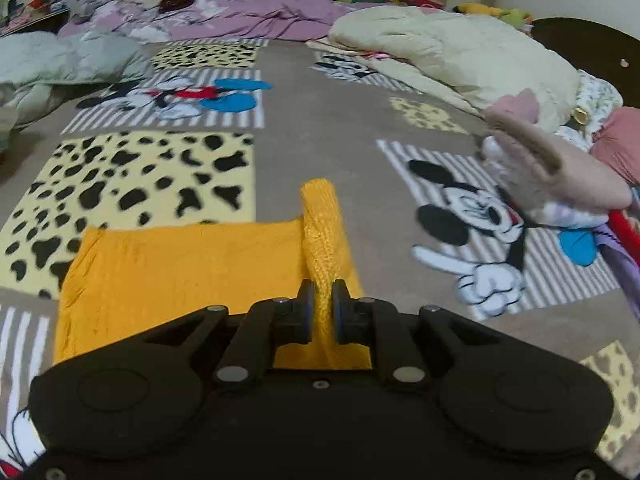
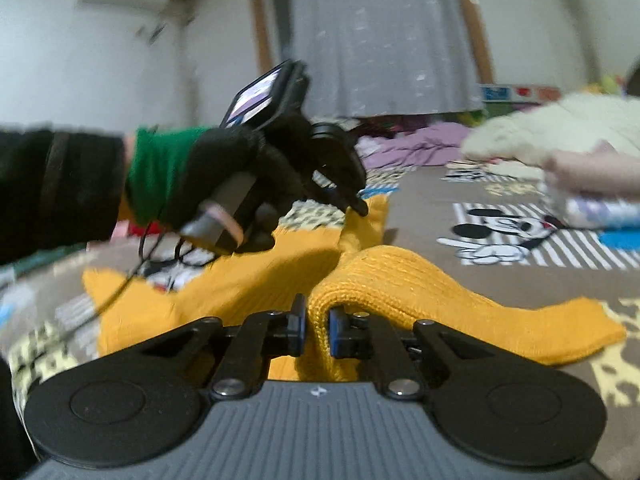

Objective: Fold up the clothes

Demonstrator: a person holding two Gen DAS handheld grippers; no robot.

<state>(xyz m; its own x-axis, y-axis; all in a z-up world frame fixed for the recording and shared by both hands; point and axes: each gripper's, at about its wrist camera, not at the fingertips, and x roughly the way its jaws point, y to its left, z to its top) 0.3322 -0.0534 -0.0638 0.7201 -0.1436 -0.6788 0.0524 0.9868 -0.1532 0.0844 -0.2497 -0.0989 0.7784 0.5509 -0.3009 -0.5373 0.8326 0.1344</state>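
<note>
A yellow knit garment (image 1: 176, 276) lies spread on a cartoon-print bed cover (image 1: 328, 120). My left gripper (image 1: 323, 312) is shut on a raised fold of it, which stands up between the pads. In the right wrist view my right gripper (image 2: 318, 326) is shut on another ridge of the same yellow garment (image 2: 420, 292). The left gripper (image 2: 356, 204), held by a gloved hand, shows there at the left, pinching the garment's far edge.
A cream quilt (image 1: 452, 52) and a pink plush item (image 1: 560, 172) lie at the right. A purple blanket (image 1: 256, 20) lies at the back and a pale green quilt (image 1: 60, 64) at the left. A wall and curtain (image 2: 380, 40) stand behind.
</note>
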